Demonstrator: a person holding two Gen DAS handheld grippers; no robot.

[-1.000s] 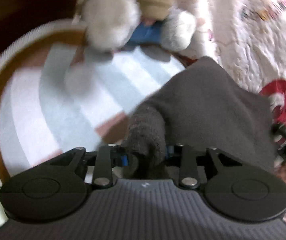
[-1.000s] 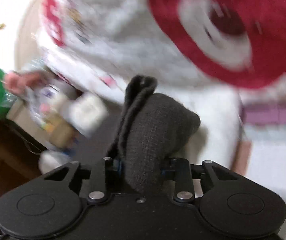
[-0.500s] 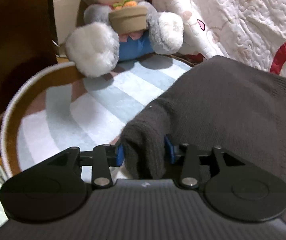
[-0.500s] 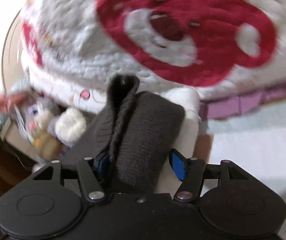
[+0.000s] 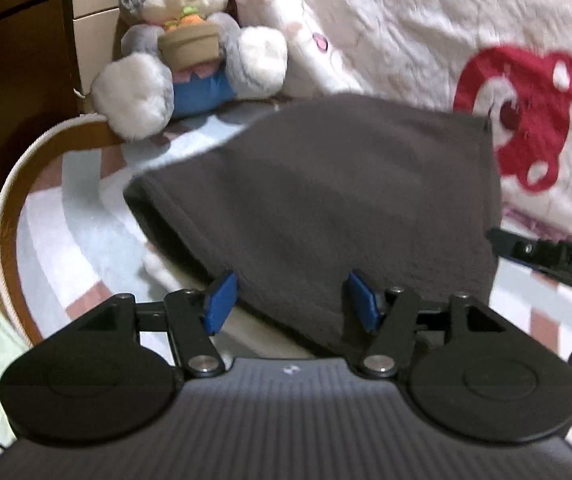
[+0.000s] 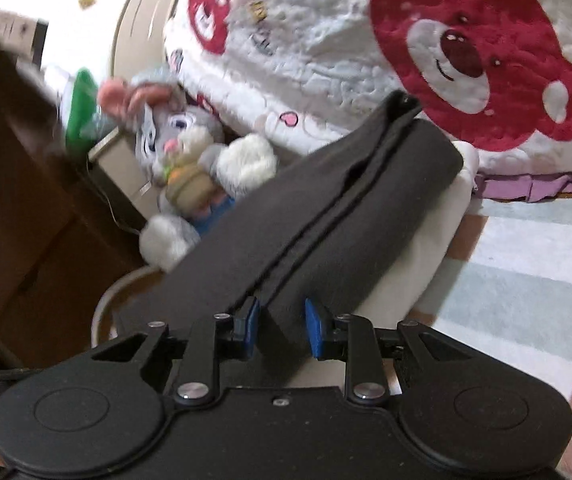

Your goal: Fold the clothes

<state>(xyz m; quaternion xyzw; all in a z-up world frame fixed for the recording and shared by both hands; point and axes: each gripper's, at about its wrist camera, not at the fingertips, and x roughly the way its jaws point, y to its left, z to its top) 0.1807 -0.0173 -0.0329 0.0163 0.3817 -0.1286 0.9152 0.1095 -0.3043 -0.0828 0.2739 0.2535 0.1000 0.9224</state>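
A dark grey knitted garment (image 5: 326,200) lies folded flat on a white cushion over the striped rug; in the right wrist view it (image 6: 326,216) shows as two stacked layers with a seam. My left gripper (image 5: 290,300) is open, its blue pads (image 5: 220,300) spread either side of the garment's near edge. My right gripper (image 6: 280,330) is open too, its blue pads (image 6: 314,332) apart around the garment's corner, not pinching it. The right gripper's black body (image 5: 546,260) shows at the right edge of the left wrist view.
A grey plush rabbit (image 5: 190,40) sits against a cardboard box at the back left. A white quilt with red bears (image 6: 466,52) hangs behind the garment. A round striped rug (image 5: 66,216) covers the floor. Dark wooden furniture (image 6: 26,220) stands left.
Both grippers were shut on the grey garment and held it up. They lowered it flat, and now both have opened and let go of it.
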